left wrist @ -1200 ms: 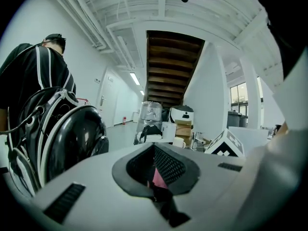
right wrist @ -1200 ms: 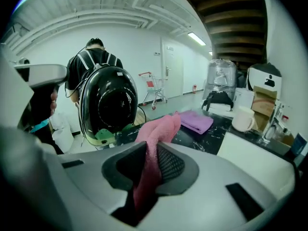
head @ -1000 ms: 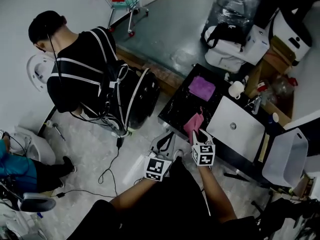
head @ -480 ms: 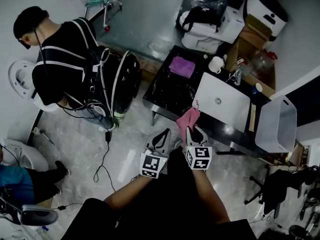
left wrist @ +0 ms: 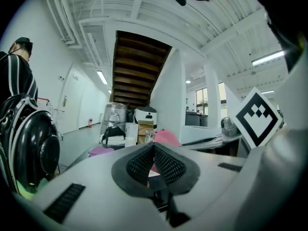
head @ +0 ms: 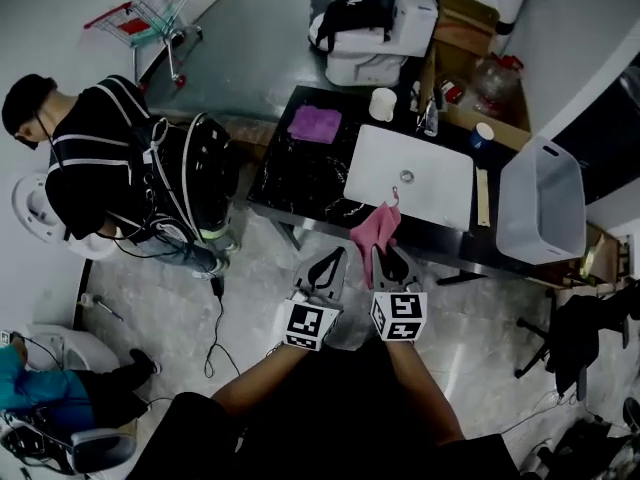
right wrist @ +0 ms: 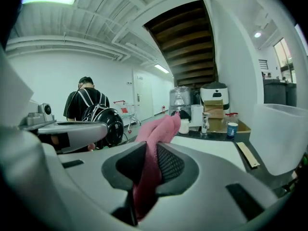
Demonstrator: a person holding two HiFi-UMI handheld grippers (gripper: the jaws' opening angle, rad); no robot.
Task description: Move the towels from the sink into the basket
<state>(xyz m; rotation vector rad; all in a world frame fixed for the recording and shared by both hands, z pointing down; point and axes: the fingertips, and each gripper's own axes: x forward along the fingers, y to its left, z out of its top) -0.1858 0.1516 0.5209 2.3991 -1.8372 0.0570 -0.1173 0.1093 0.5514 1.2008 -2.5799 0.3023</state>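
My right gripper (head: 388, 260) is shut on a pink towel (head: 375, 230), which hangs up out of its jaws just in front of the white sink (head: 430, 190). In the right gripper view the pink towel (right wrist: 159, 131) is pinched between the pads of the right gripper (right wrist: 151, 149). My left gripper (head: 326, 270) is beside it, shut and with nothing in it; the left gripper (left wrist: 153, 150) shows its pads meeting. A purple towel (head: 315, 123) lies flat on the black counter (head: 290, 183) left of the sink. The pale basket (head: 541, 203) stands to the sink's right.
A person in black with a backpack and a helmet (head: 205, 163) stands at the counter's left end. A white cup (head: 383, 103), a tap (head: 430, 118) and bottles sit behind the sink. Bags and boxes (head: 370, 28) are stacked beyond. Cables (head: 215, 308) trail on the floor.
Both grippers have shifted right along the counter's front, the right one carrying the pink towel from the black counter's edge to the sink's front. The basket has come further into view.
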